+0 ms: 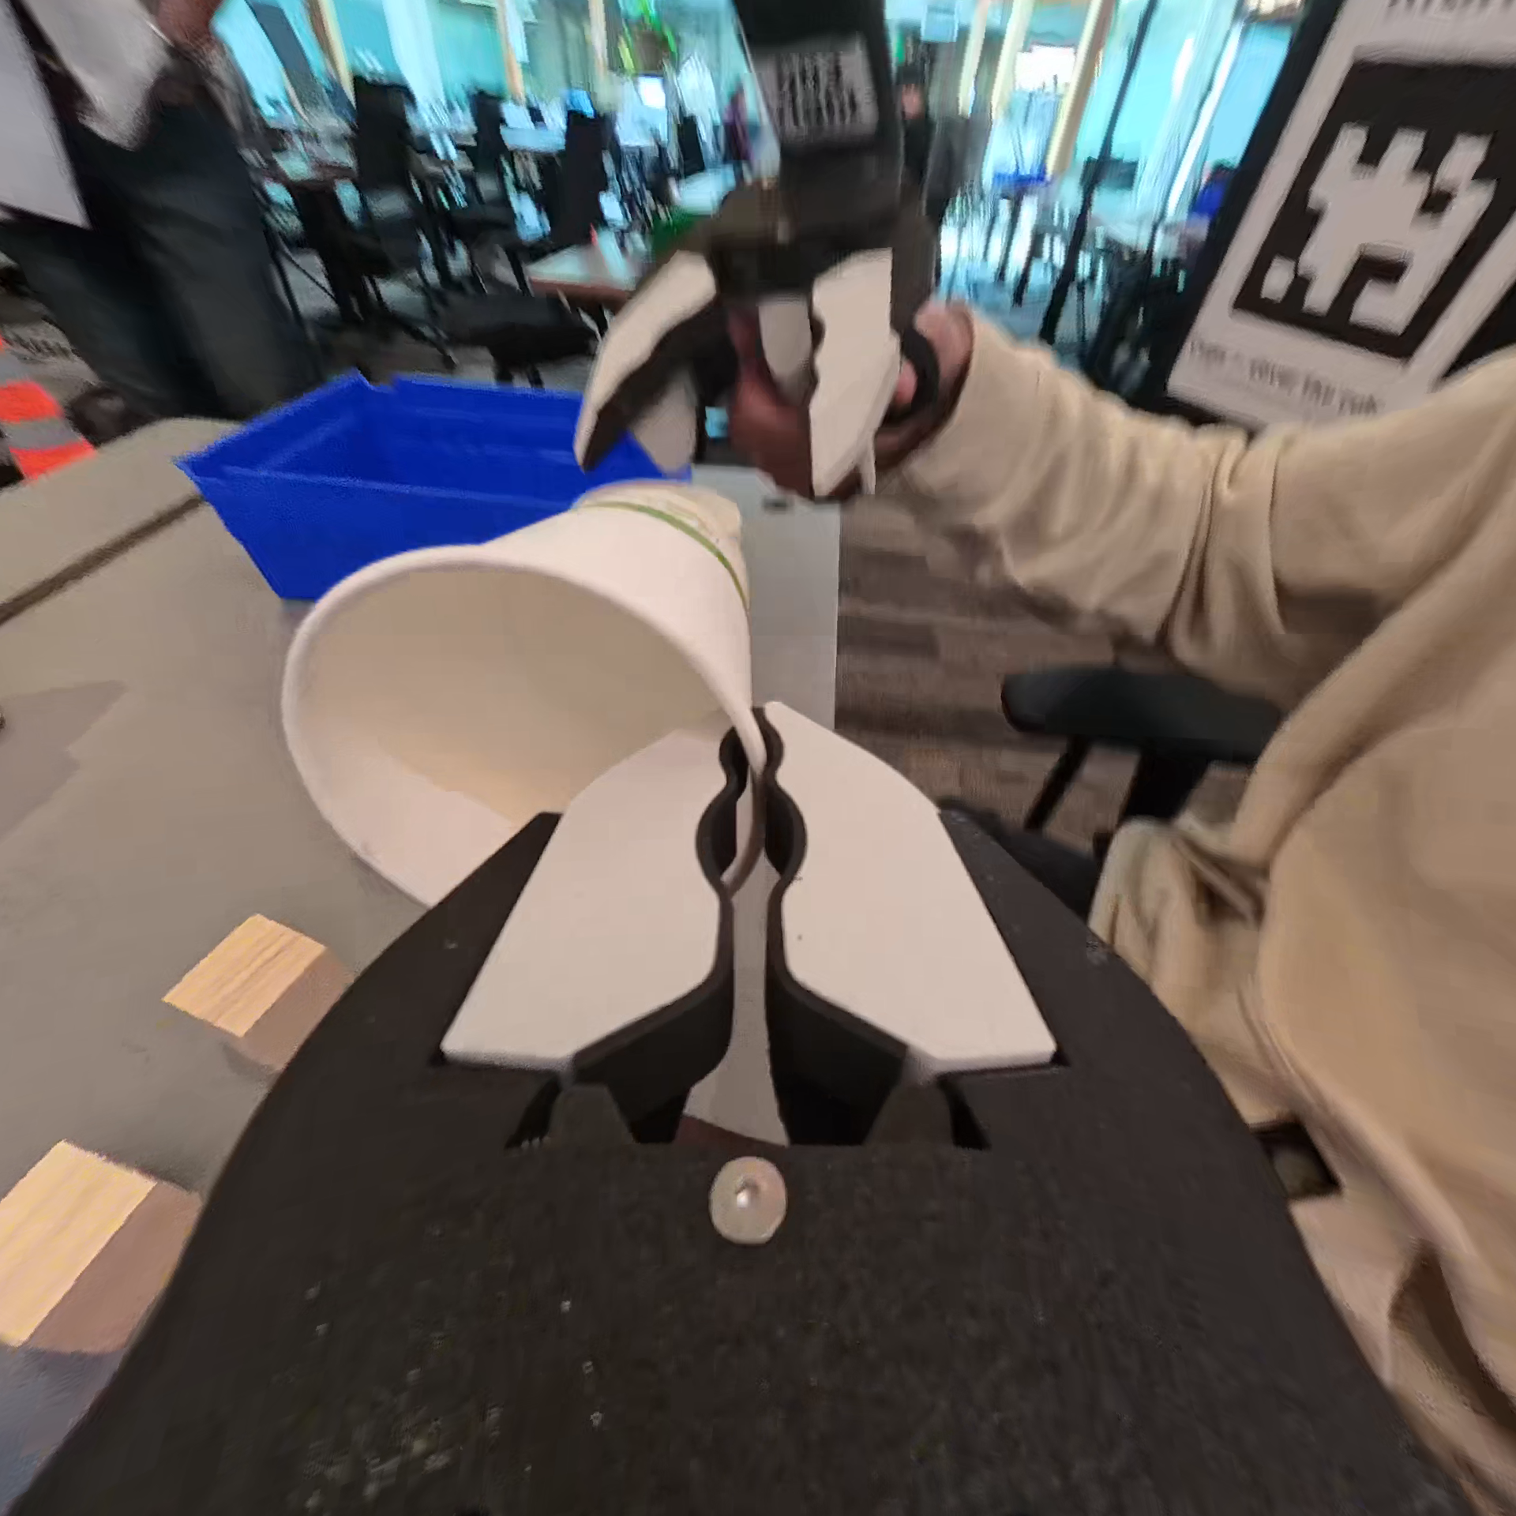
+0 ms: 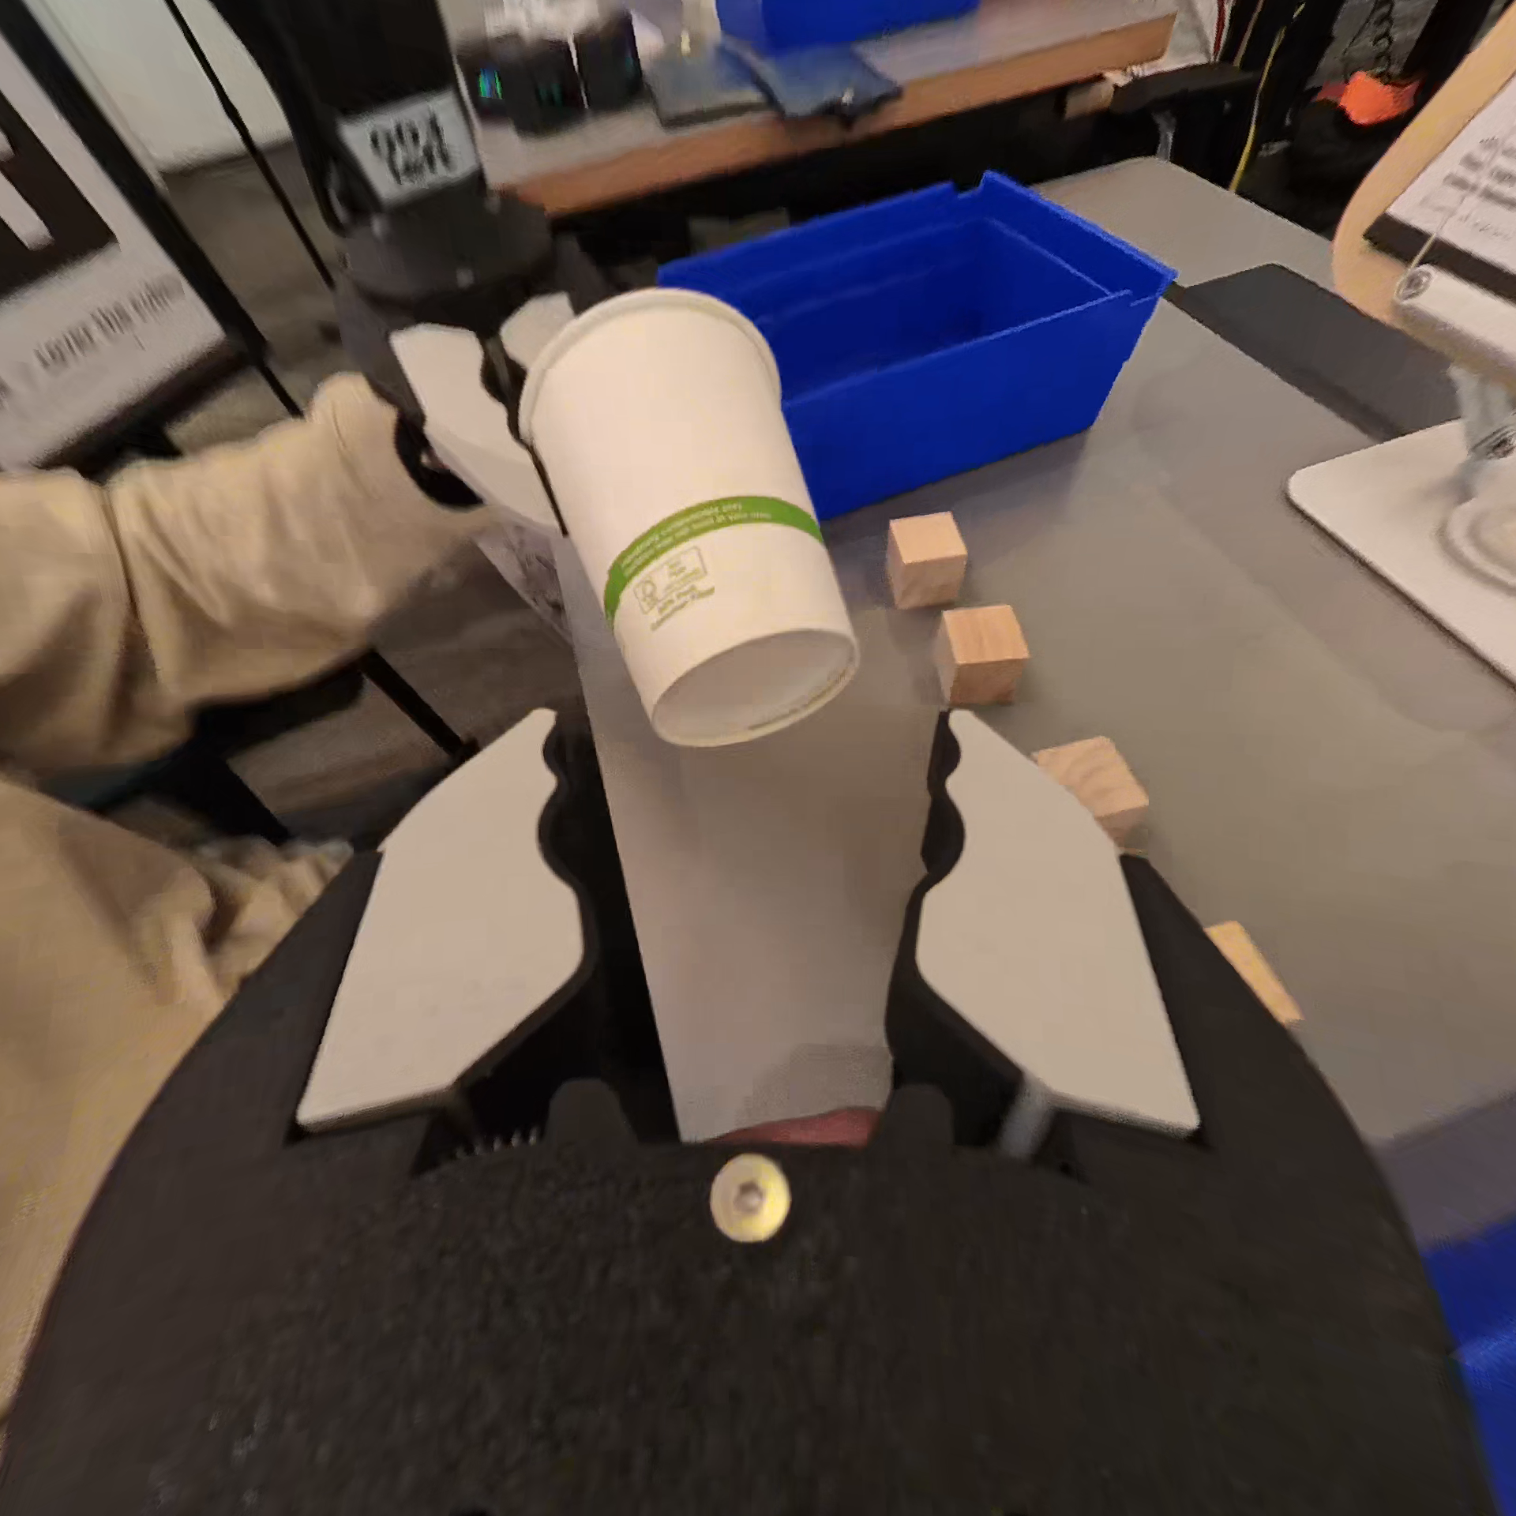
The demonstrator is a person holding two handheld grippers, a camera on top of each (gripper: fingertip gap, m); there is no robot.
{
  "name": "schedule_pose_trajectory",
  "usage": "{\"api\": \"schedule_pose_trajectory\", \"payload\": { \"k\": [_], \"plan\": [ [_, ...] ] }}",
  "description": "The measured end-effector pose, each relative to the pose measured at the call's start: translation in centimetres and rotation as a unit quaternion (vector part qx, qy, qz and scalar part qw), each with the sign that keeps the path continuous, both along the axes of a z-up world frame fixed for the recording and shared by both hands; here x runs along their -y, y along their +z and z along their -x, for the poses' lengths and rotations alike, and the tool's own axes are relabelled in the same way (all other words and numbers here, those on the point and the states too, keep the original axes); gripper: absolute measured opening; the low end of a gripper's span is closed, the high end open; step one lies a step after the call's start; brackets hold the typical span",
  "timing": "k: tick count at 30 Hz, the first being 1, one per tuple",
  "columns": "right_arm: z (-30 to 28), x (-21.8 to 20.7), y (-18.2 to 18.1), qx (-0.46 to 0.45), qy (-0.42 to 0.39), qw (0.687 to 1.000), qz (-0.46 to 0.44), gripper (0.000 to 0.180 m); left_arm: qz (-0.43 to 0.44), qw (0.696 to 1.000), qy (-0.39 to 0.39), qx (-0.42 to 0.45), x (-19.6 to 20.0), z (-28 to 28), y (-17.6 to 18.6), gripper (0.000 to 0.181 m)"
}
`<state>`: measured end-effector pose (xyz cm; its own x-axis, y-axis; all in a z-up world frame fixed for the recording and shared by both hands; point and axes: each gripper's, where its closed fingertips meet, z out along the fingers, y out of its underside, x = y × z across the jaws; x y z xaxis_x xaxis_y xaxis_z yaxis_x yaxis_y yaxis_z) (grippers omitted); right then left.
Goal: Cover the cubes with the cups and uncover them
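My left gripper [image 1: 759, 763] is shut on the rim of a white paper cup [image 1: 509, 656] with a green band. It holds the cup in the air, tilted, with the mouth facing the camera. The right wrist view shows the same cup [image 2: 689, 509] pinched at its rim by the left gripper [image 2: 517, 410], base toward me. My right gripper [image 2: 742, 787] is open and empty, just below the cup's base; it also shows in the left wrist view [image 1: 722, 459] above the cup. Several wooden cubes [image 2: 980, 652] lie in a row on the grey table [image 2: 1230, 656]; two cubes [image 1: 254, 984] show in the left wrist view.
A blue bin [image 2: 943, 344] stands at the back of the table, also seen in the left wrist view [image 1: 394, 476]. A white stand base [image 2: 1411, 525] sits at the right. A person's beige sleeve [image 1: 1230, 591] and a black chair [image 1: 1132, 714] are beside the table edge.
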<state>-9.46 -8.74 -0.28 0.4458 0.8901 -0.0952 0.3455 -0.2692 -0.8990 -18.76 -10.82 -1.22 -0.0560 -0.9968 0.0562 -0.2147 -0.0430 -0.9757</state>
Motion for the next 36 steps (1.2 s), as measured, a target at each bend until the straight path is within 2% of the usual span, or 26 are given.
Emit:
{"api": "schedule_pose_trajectory", "payload": {
  "k": [4,7,9,16,21,22,24,25,29,31,34,36],
  "plan": [
    [0.6,1.2,0.3,0.095,0.038,0.992,-0.072,0.088,-0.040,0.994,-0.040,-0.092,0.9,0.2,-1.6,0.000],
    [2.2,1.0,-0.6,0.191,0.038,0.968,-0.157,0.091,-0.054,0.989,-0.059,-0.127,1.1,-0.8,-1.8,0.000],
    [3.2,0.8,-1.4,0.235,0.039,0.954,-0.181,0.090,-0.053,0.985,-0.084,-0.138,1.7,-1.5,-1.8,0.000],
    [4.7,1.9,-3.9,0.205,0.115,0.972,-0.025,0.090,-0.078,0.975,-0.129,-0.165,3.4,-2.8,-2.0,0.000],
    [4.6,1.4,-5.0,0.220,0.101,0.970,-0.035,0.086,-0.094,0.974,-0.115,-0.173,3.3,-3.3,-2.1,0.001],
    [4.4,1.2,-4.8,0.214,0.092,0.972,-0.038,0.086,-0.093,0.977,-0.102,-0.161,3.1,-3.4,-1.9,0.004],
    [3.6,0.9,-4.1,0.195,0.068,0.978,-0.039,0.086,-0.094,0.985,-0.072,-0.127,2.6,-3.4,-1.0,0.033],
    [3.0,0.6,-3.7,0.182,0.048,0.981,-0.041,0.086,-0.091,0.989,-0.053,-0.106,2.3,-3.1,-0.4,0.041],
    [-0.7,-0.6,-0.6,0.101,-0.064,0.990,-0.075,0.086,-0.063,0.992,0.106,0.005,-0.9,-1.0,1.7,0.046],
    [-3.8,-1.3,1.2,0.063,-0.154,0.979,-0.115,0.086,-0.030,0.974,0.222,0.035,-3.4,0.8,0.8,0.047],
    [-8.9,-1.9,2.6,0.003,-0.295,0.942,-0.159,0.086,0.021,0.924,0.380,0.029,-5.7,3.9,-3.3,0.048],
    [-11.1,-1.8,2.0,-0.032,-0.355,0.920,-0.166,0.086,0.026,0.905,0.425,0.020,-5.7,5.0,-5.7,0.049]
  ]
}}
